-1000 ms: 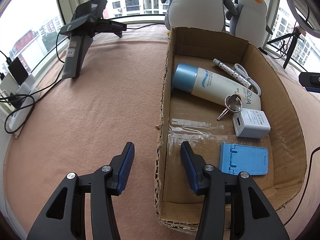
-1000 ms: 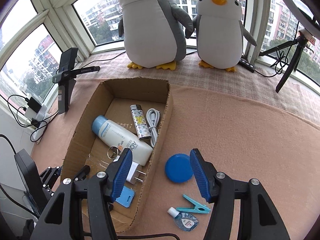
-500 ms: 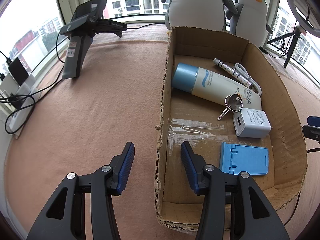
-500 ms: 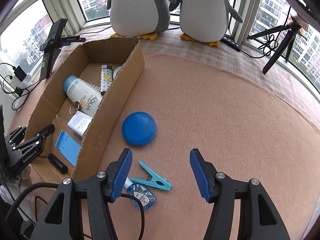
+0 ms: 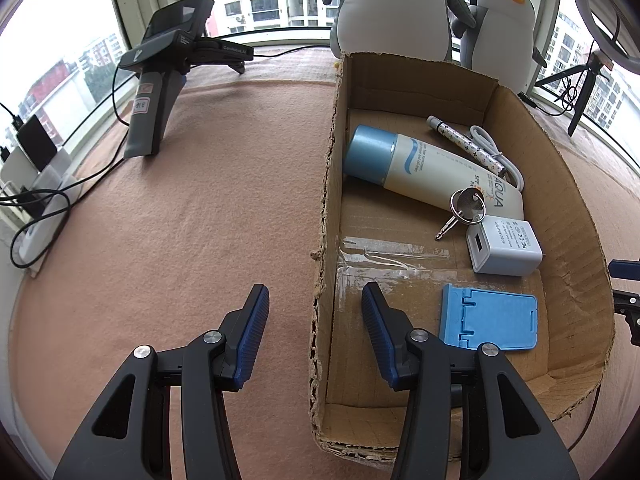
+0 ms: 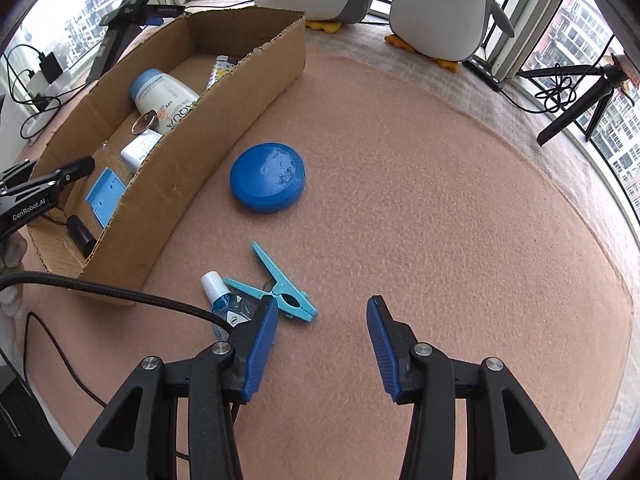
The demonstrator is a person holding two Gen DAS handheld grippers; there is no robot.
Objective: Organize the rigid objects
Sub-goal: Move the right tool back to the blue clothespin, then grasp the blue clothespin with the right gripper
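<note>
Right gripper (image 6: pixel 322 344) low over the pink felt, lower centre of the right wrist view. Its jaws have just been closing and stand partly apart with only bare cloth between them; nothing held.

Loose items left of it: turquoise clothespin (image 6: pixel 276 290) lying flat, its toothed end just beside the left pad; small eye-drop bottle (image 6: pixel 224 304) touching the clothespin and partly under a black cable (image 6: pixel 120 294); blue round case (image 6: pixel 268 182) further up, near the box wall.

Cardboard box (image 5: pixel 576 216) already holds a sunscreen bottle (image 5: pixel 424 172), key ring (image 5: pixel 466 204), white USB charger (image 5: pixel 504 246), blue phone stand (image 5: pixel 490 322), patterned lighter (image 5: pixel 464 144) and white cable (image 5: pixel 500 156).

Left gripper (image 5: pixel 316 336) straddles the box's left wall, lower centre of its view. A gap shows on both sides of the cardboard, so not gripping, though the jaws look near their narrowest.

Step in hand, as I judge it: pick up the clothespin. To do it well, shift left until both pads flank the body of the clip, across its narrow width, not the splayed handles. Keep clear of the cable and bottle so neither is dragged. Flat and light; press down to the felt before closing.
</note>
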